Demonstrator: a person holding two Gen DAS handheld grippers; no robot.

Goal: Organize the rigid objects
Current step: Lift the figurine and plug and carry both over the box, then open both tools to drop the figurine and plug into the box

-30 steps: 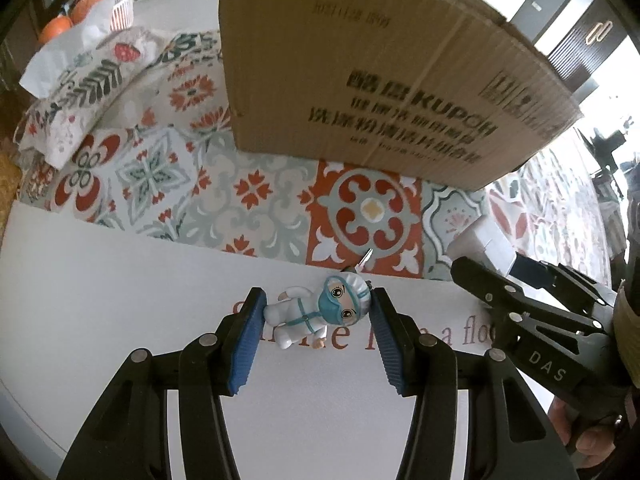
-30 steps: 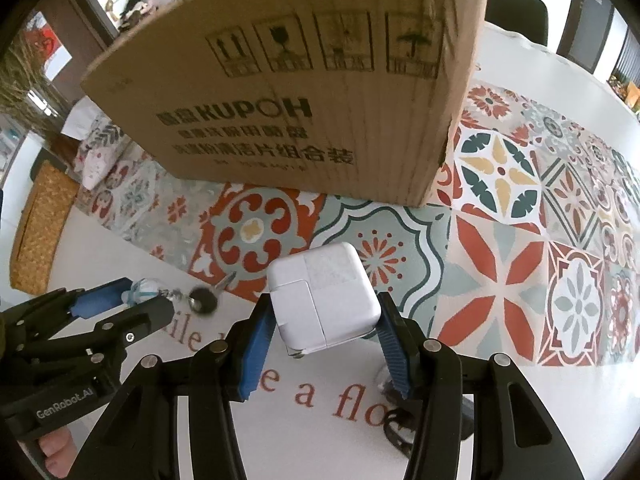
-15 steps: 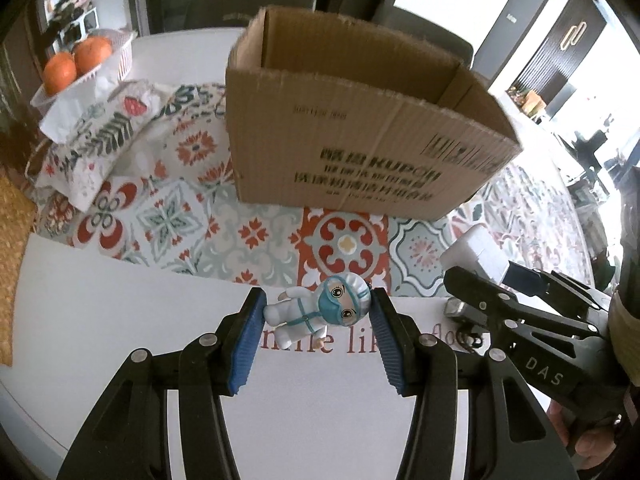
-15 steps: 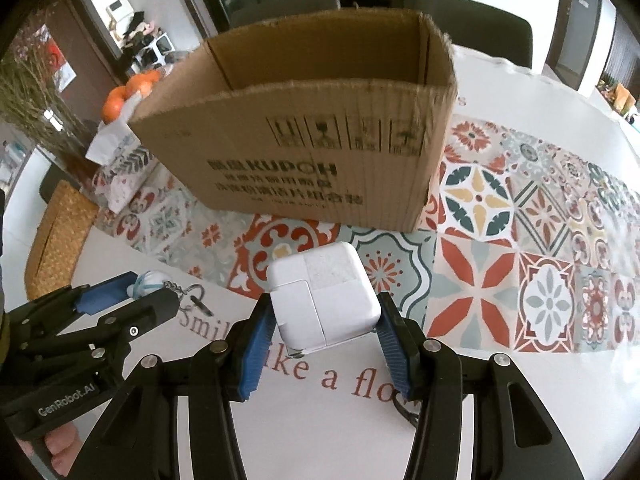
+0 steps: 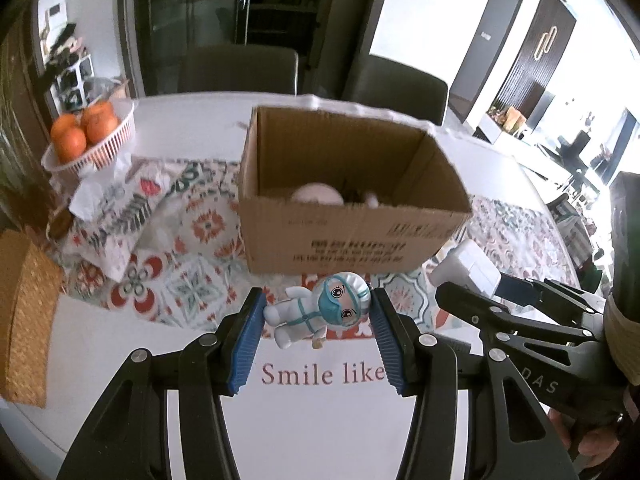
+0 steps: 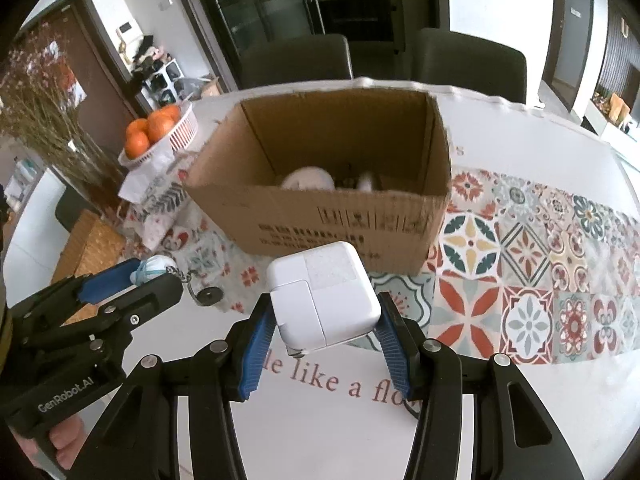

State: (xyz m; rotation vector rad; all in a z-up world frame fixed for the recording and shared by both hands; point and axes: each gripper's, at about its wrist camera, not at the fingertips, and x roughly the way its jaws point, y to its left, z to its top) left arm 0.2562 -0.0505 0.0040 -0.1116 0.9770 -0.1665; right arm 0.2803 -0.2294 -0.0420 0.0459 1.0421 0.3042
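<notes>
My left gripper (image 5: 318, 320) is shut on a small doll keychain (image 5: 320, 312) in a white suit and teal mask, held above the table in front of the cardboard box (image 5: 352, 236). Its chain and ring (image 6: 208, 294) hang below in the right wrist view. My right gripper (image 6: 326, 330) is shut on a white power adapter (image 6: 324, 300), also raised, just right of the left gripper; the adapter also shows in the left wrist view (image 5: 468, 270). The open box (image 6: 320, 216) holds a white rounded item (image 6: 308, 178) and other small things.
A white basket of oranges (image 5: 86, 136) stands at the back left on tissue paper. A woven mat (image 5: 24, 312) lies at the left edge. A patterned runner (image 6: 540, 260) crosses the white table. Dark chairs (image 6: 468, 64) stand behind the table.
Both grippers have risen with their objects, from table level to a height where the box's open top and contents show. The box looks farther off.
</notes>
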